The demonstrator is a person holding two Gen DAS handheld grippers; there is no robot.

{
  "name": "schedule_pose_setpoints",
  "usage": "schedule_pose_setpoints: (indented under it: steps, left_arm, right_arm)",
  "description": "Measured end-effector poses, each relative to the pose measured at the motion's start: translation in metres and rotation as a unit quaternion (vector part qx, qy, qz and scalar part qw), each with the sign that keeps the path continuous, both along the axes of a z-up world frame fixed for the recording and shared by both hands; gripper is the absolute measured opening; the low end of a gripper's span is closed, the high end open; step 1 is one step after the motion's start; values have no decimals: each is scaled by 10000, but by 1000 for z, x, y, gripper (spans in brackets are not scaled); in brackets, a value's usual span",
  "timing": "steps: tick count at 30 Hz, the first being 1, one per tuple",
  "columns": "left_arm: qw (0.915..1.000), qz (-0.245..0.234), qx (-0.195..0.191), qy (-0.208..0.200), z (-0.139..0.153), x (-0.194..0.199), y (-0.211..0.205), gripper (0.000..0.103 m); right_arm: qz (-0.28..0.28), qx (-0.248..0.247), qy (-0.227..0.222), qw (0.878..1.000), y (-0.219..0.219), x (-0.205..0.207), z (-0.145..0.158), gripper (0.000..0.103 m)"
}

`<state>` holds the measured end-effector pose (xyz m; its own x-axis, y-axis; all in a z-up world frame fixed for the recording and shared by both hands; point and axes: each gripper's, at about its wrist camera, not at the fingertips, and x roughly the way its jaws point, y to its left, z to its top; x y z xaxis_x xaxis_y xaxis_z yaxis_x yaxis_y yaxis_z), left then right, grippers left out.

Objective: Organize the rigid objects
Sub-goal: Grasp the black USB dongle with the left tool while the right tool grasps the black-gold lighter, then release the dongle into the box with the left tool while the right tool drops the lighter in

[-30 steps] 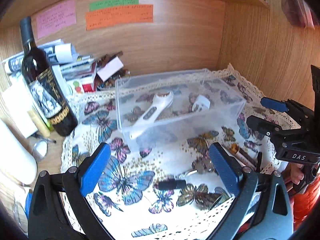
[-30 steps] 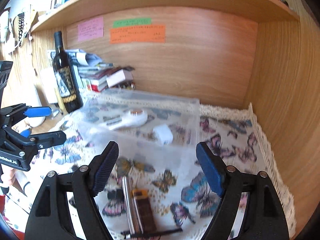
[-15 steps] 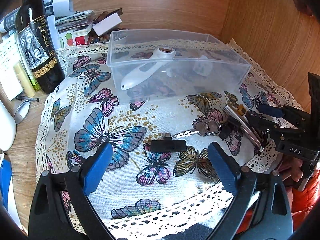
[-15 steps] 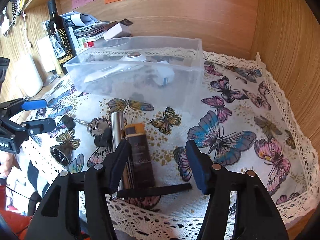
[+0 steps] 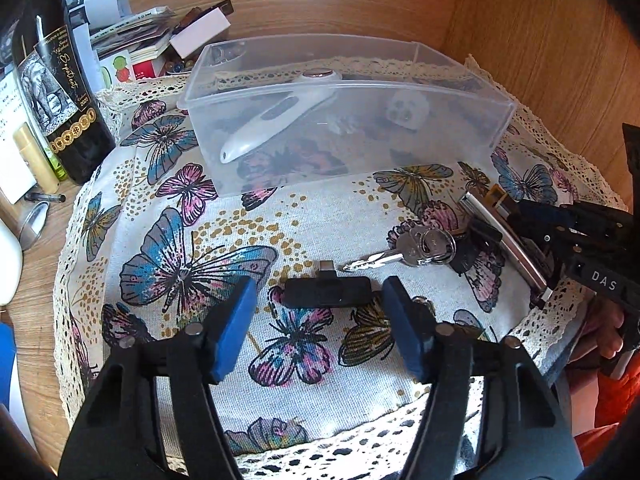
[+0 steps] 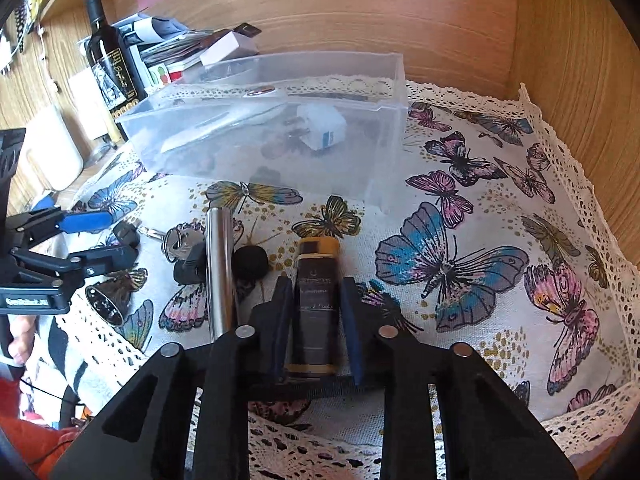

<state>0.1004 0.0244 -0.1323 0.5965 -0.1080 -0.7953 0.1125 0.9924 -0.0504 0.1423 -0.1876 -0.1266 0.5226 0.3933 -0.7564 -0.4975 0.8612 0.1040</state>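
A clear plastic box [image 5: 496, 120] [image 6: 392, 128] stands on the butterfly cloth; it holds a white handheld device [image 5: 276, 116] and a white plug adapter [image 6: 322, 126]. My left gripper [image 5: 316, 300] is open, its fingers either side of a black USB adapter [image 5: 328, 291] on the cloth. Keys [image 5: 420, 246] lie just beyond. My right gripper [image 6: 314, 300] has narrowed around a dark brown rectangular case with yellow ends [image 6: 316, 300] lying flat; the pads stand close beside it. A silver metal tube [image 6: 220, 268] lies left of it.
A wine bottle [image 5: 52, 92] [image 6: 110, 60] and a stack of papers and boxes [image 5: 144, 48] stand at the back left. Wooden walls close the back and right. A small metal bell [image 6: 106, 302] lies near the cloth's lace edge.
Both grippers have dropped toward the cloth and narrowed. The left one now straddles the black adapter; the right one has closed in around the brown case.
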Motion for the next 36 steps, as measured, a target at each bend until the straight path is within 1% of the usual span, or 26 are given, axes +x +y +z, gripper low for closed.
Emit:
schedule_pose_setpoints:
  steps: [1, 4, 7, 10, 18, 21, 24, 31, 36]
  left_arm:
    - [10000, -17, 22, -24, 0, 0, 0, 44]
    - [9996, -203, -161, -66, 3, -2, 0, 44]
    - [9996, -202, -121, -179, 8, -6, 0, 44]
    - [9994, -143, -171, -282, 16, -9, 3, 44]
    - [9967, 2, -251, -774, 49, -7, 10, 44]
    - [9945, 7, -307, -1005, 64, -7, 11, 44]
    - [9922, 22, -268, -1221, 76, -5, 11, 44]
    - [9882, 8, -207, -1515, 96, 12, 12, 44]
    - [9886, -40, -146, -1500, 99, 32, 11, 44]
  right_arm:
    - [-15, 3, -26, 10000, 0, 0, 1, 22]
    - [-52, 31, -102, 9999, -1, 0, 4, 22]
    - [-98, 96, -191, 9997, -3, 1, 10, 22]
    - [-144, 185, -317, 9992, -5, 3, 20, 22]
    - [-152, 320, -843, 9958, 0, 8, 52, 22]
    - [-126, 295, -1033, 9941, 6, 12, 62, 22]
    - [-94, 301, -1168, 9927, 10, 17, 70, 22]
    - [-6, 308, -1479, 9885, 24, 31, 87, 22]
    - [61, 330, -1562, 9872, 35, 44, 93, 22]
